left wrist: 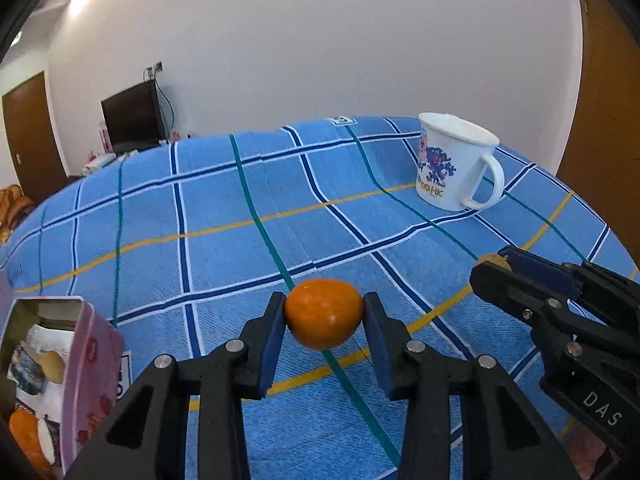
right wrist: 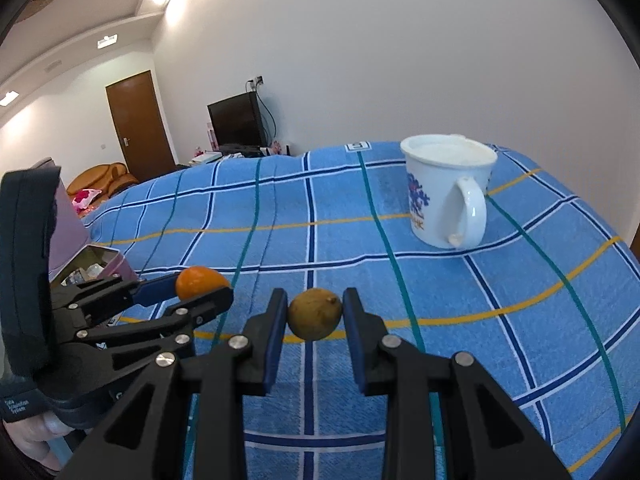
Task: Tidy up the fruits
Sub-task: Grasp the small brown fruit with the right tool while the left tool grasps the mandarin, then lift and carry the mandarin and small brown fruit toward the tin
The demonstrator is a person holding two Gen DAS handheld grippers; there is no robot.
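Note:
My left gripper (left wrist: 323, 314) is shut on a small orange fruit (left wrist: 322, 313) and holds it above the blue checked cloth (left wrist: 224, 216). The same gripper and orange fruit (right wrist: 200, 282) show at the left of the right wrist view. My right gripper (right wrist: 315, 314) is shut on a small yellow-brown fruit (right wrist: 314, 313), also held above the cloth. In the left wrist view the right gripper (left wrist: 496, 264) enters from the right, with a sliver of its fruit between the fingertips. A pink open tin (left wrist: 80, 360) at the lower left holds packets and fruit.
A white mug (left wrist: 452, 164) with a blue print stands upright at the far right of the table; it also shows in the right wrist view (right wrist: 444, 192). The pink tin (right wrist: 100, 264) lies behind the left gripper. A wooden door panel (left wrist: 600, 120) is at the right.

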